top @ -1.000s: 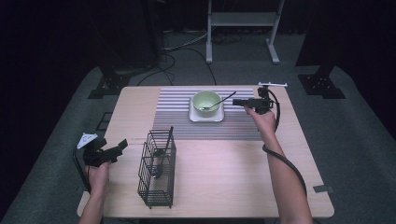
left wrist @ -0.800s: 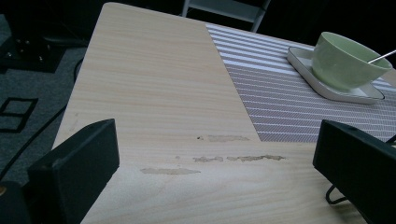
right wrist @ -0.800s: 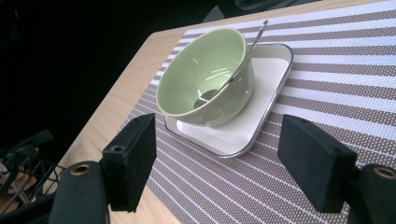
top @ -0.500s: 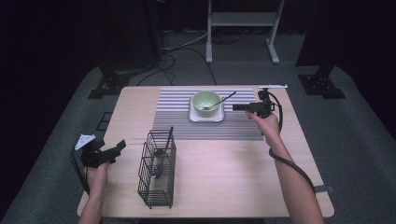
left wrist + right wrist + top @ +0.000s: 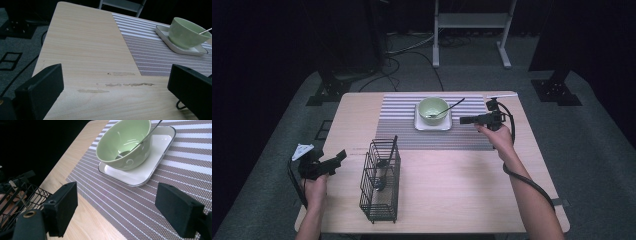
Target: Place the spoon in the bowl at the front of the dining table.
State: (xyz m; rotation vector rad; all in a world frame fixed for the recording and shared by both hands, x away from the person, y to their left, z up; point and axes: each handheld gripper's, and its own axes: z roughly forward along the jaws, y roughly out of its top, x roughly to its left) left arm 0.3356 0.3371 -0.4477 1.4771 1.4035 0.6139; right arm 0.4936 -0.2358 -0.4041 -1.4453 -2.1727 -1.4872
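Now, near the worktop's front-left edge, the left tongs hang released beside the wire basket. Farther back, the right tongs have just been opening, empty; the spoon rests in the green bowl, likely delivered.

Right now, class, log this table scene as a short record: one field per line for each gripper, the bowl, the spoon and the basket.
left gripper: open, nothing between the jaws, near the table's left edge
right gripper: open, jaws have just been opening, nothing between them, beside the plate
bowl: green, on a white plate, on the striped mat
spoon: resting in the bowl
basket: black wire, utensils inside
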